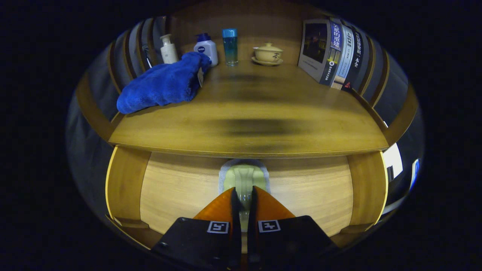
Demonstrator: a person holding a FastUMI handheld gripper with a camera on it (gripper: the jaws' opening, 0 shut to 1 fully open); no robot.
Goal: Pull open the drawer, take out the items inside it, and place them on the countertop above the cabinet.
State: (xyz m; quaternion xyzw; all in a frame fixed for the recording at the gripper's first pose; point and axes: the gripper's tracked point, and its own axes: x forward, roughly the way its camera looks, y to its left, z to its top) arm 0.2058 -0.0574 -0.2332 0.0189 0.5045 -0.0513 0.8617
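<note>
Blue towel (162,86), white pump bottle (168,49), lotion bottle (206,48), blue bottle (230,46), lidded teacup (268,54), leaning books (331,53)

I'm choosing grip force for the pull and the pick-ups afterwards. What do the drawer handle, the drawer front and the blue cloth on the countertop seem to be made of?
The gripper has its fingers closed around the drawer handle.
Drawer handle: pale green, smooth, slightly glossy; likely plastic or glazed ceramic.
Drawer front: light wood or veneer, matte, with visible grain.
Blue cloth: plush, fuzzy pile, probably microfibre or fleece.

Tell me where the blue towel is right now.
In the gripper view the blue towel lies on the countertop, far beyond the tongs on their left, just in front of two white bottles.
</note>
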